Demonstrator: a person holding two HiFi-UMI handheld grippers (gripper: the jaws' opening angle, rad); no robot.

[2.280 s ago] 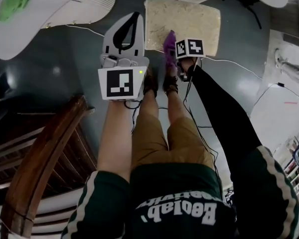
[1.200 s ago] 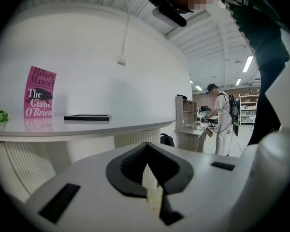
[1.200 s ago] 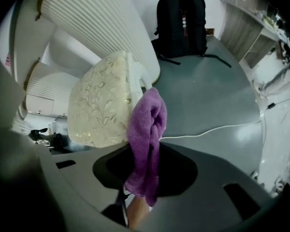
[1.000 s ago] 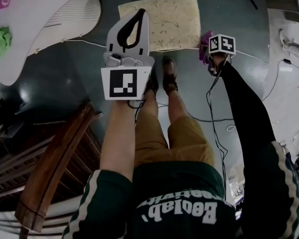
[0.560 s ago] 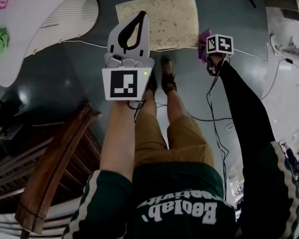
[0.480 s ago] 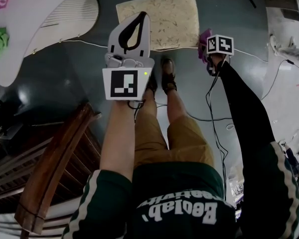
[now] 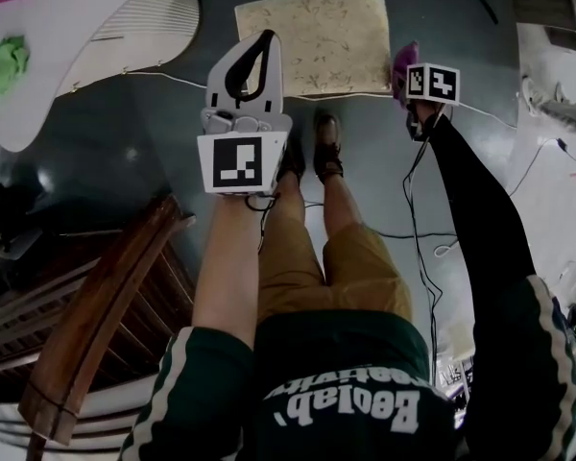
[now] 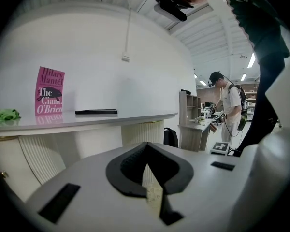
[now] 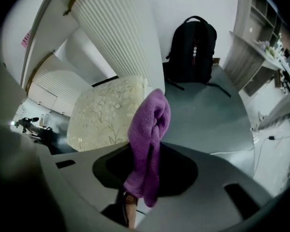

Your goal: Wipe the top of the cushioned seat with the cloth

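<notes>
Here the purple cloth hangs just off the right edge of the cushioned seat, clamped between the fingers of the right gripper. Whether it touches the seat is unclear. That gripper's body hides the seat's near edge in its own view. The left gripper, nearer than the seat, has its fingers together on nothing.

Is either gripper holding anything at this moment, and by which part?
The right gripper is shut on the purple cloth, pinching its bunched length, with the folded end sticking out past the tips. The left gripper is shut and empty.
</notes>
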